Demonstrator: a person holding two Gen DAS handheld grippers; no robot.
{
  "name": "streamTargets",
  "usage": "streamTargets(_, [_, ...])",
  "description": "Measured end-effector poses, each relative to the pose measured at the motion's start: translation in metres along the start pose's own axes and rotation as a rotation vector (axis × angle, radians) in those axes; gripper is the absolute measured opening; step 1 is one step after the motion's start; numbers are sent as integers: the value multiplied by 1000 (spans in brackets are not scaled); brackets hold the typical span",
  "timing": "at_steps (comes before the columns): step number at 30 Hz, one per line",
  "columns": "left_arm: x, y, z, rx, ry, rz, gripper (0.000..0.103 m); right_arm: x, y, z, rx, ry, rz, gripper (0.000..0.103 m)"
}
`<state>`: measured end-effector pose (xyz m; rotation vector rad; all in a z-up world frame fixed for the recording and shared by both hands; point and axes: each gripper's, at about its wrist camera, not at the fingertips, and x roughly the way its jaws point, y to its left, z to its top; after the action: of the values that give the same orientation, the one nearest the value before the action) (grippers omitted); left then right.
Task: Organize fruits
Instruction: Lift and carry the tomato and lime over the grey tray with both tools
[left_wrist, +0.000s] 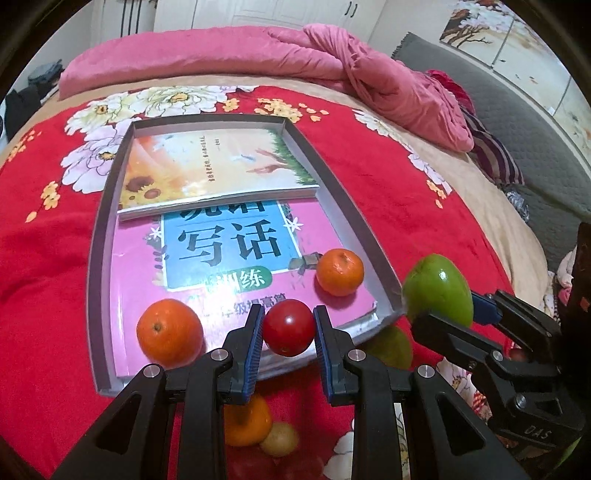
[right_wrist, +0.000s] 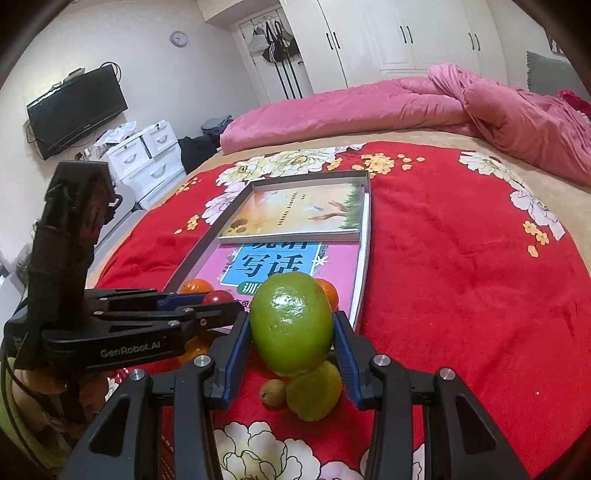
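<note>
Pinching a small red tomato (left_wrist: 288, 327) between its blue pads, the left gripper (left_wrist: 288, 328) holds this fruit above the near edge of a shallow grey tray (left_wrist: 96, 236), and the pads press on both sides of it. The tray lies on a red blanket with flowers (left_wrist: 399, 206) that covers a bed, and inside the tray there are two books: a pink book (left_wrist: 236, 258) with a blue label near us, and a book with sunflowers (left_wrist: 218, 166) behind it, which partly overlaps the pink one. Two oranges rest on the pink book: a bigger orange (left_wrist: 170, 333) at the near left, just beside the left gripper, and a smaller orange (left_wrist: 340, 272) near the right wall of the tray. The right gripper (right_wrist: 293, 328) is closed on a large green fruit (right_wrist: 291, 325), gripping it from left and right, and it holds this fruit just outside the near right corner of the tray. Under the grippers, more fruits lie on the blanket: a yellow-green fruit (right_wrist: 314, 391), touching a small brownish fruit (right_wrist: 272, 392), and one more orange fruit (left_wrist: 248, 421) that is partly hidden by the left gripper. A pink quilt (right_wrist: 480, 107) is bunched up at the far side of the bed.
</note>
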<state>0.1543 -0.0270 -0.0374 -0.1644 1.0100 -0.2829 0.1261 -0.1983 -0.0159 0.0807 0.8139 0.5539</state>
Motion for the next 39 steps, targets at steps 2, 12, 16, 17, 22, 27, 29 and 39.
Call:
streamTargets(2, [4,1,1,4,2,3,27,2,0,1,2,5,2,44])
streamTargets(12, [18,15,4,-19,33,29,27,20,3,4,-48,56,11,44])
streamTargets(16, [18,21,5,-27,33,28,27,27,10,7,-121,66,2,44])
streamTargets(17, [17,20,5,-19,28,36,27,28,11,8,-137,66,4,44])
streamTargets(22, [19,17,5,3,31,51,27,39,16,11,-192,83,14,44])
streamTargets(27, [22,16,6,8,31,56,27,49,18,9,-216,117,30,44])
streamTargets(29, [22,16,6,7,31,57,27,51,19,8,-229,122,32,44])
streamTargets(39, [22,17,6,7,30,60,27,68,31,9,-335,146,25,44])
